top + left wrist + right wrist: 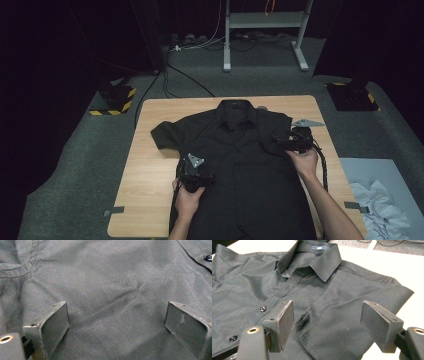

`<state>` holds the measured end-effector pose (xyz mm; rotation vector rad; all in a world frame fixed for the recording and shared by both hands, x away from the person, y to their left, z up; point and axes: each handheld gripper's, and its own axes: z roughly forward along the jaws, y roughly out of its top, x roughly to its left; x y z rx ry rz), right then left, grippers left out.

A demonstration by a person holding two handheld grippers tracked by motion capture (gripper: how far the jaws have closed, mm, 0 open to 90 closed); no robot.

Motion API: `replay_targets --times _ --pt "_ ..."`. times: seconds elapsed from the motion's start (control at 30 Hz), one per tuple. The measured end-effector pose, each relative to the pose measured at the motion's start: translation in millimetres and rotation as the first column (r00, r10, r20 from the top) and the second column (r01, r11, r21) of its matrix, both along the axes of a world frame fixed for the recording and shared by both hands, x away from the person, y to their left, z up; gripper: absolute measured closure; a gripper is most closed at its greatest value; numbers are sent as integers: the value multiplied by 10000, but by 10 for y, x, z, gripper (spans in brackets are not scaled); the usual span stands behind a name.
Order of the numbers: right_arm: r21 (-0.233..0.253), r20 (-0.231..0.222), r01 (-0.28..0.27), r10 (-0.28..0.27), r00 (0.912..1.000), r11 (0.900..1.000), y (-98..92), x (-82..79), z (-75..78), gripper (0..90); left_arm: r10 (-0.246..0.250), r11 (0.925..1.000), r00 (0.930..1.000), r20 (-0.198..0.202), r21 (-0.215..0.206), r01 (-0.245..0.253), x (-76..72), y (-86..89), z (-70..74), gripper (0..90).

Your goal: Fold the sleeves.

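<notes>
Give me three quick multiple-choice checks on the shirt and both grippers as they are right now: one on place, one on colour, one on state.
1. Where does the left gripper sit?
A. Over the shirt's front, on the person's left side
B. On the bare table beyond the collar
C. On the floor by the white cloth

2. What colour is the shirt?
A. White
B. Red
C. Black

3. How do the right gripper's jaws stand?
A. Shut on the collar
B. Open, with shirt fabric between them
C. Shut on a button

Answers:
1 A: the high view shows it held low over the front panel.
2 C: the shirt reads black against the wooden table in the high view, dark grey-black in both gripper views.
3 B: the right gripper view shows its jaws wide apart, aimed at the shirt below the collar.
</notes>
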<state>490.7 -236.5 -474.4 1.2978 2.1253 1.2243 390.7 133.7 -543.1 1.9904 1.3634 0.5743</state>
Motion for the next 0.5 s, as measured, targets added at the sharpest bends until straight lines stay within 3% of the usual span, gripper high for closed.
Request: replay_targets --times 0.5 --pt "218 421 69 -78 9991 9997 -186 -116 166 269 1 10000 10000 3 -1 -1 0 0 0 57"
